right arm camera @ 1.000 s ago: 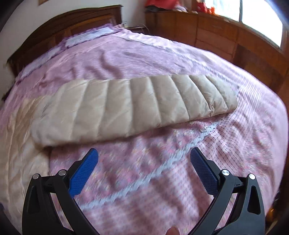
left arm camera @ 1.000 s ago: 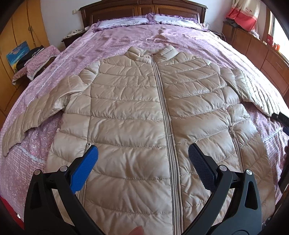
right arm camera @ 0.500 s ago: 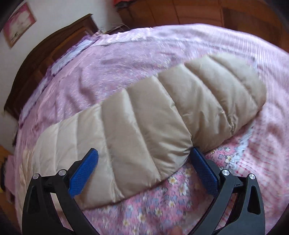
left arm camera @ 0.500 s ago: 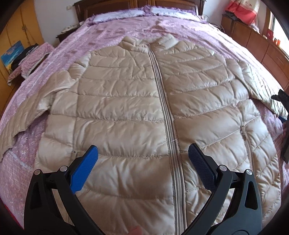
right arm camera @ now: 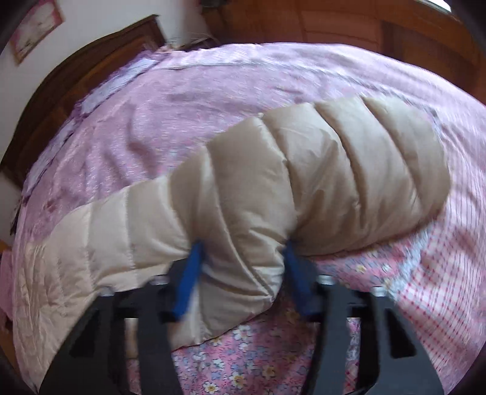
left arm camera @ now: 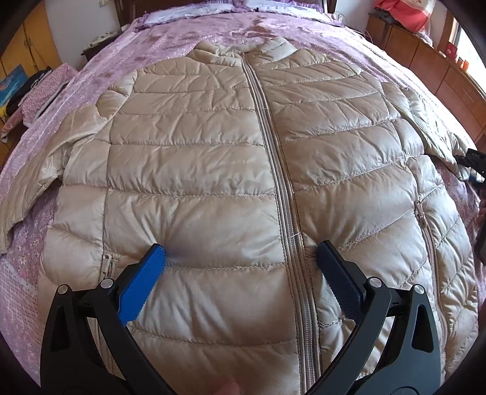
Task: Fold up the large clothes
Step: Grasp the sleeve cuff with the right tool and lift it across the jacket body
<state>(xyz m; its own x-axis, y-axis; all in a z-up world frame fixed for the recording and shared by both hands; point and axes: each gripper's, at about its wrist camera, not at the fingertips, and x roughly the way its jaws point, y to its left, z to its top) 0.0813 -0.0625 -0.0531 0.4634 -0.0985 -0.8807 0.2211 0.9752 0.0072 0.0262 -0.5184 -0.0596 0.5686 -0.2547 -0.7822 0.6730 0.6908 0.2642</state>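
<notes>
Now right gripper jaws, just closing, pinch sleeve; left gripper jaws spread over jacket on bed.

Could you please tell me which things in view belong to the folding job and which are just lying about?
Belonging to the job:
- jacket
- its sleeve, pinched in the right gripper, whose jaws have just been closing
- left gripper, jaws open, on the jacket front

Just lying about:
- bed cover
- pillows
- red cloth
- picture
</notes>
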